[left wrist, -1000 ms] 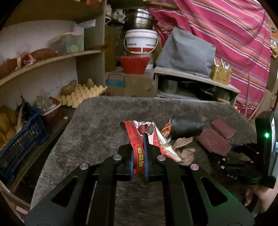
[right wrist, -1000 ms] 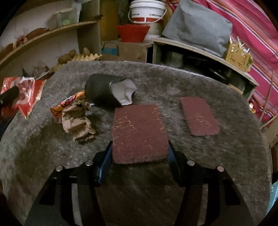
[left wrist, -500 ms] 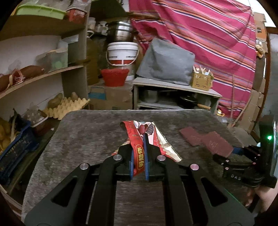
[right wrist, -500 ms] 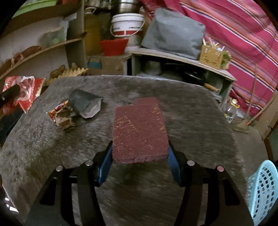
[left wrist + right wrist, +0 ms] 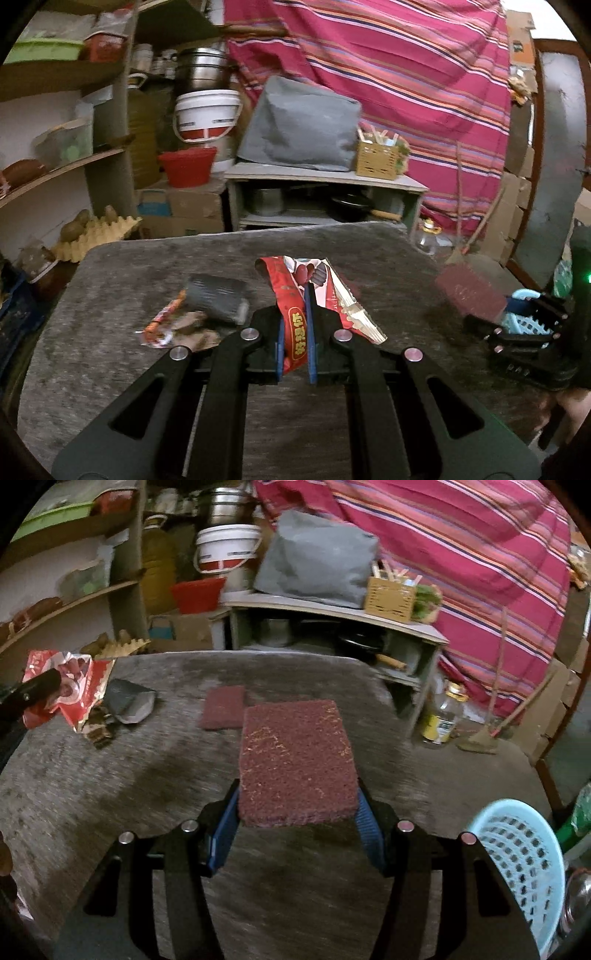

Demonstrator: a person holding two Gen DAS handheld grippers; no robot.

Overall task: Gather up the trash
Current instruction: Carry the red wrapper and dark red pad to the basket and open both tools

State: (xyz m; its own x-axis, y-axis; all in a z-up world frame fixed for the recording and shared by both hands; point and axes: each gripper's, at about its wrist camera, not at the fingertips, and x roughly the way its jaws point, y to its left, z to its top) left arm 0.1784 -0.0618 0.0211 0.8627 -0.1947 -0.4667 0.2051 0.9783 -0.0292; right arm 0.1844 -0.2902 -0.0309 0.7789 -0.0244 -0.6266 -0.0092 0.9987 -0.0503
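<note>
My left gripper (image 5: 294, 332) is shut on a red snack wrapper (image 5: 295, 291), held above the grey table (image 5: 110, 280). My right gripper (image 5: 295, 805) is shut on a dark red scouring pad (image 5: 295, 760), lifted over the table (image 5: 92, 794); the same pad (image 5: 469, 295) shows blurred at the right of the left wrist view. On the table lie a black pouch (image 5: 218, 299), a small orange wrapper (image 5: 162, 325) and crumpled brown paper (image 5: 192, 332). A second dark red pad (image 5: 223, 707) lies flat further back. A light blue perforated basket (image 5: 517, 856) stands off the table's right edge.
Shelves with an egg tray (image 5: 96, 232) stand on the left. Behind the table are a low cabinet (image 5: 325, 192), a white bucket (image 5: 207, 114), a red bowl (image 5: 188, 166) and a striped cloth (image 5: 424, 74). A bottle (image 5: 443, 716) stands on the floor at right.
Both grippers have pulled back and to the right with their loads. The blue basket has come into the right wrist view, and the table trash now lies further left and away.
</note>
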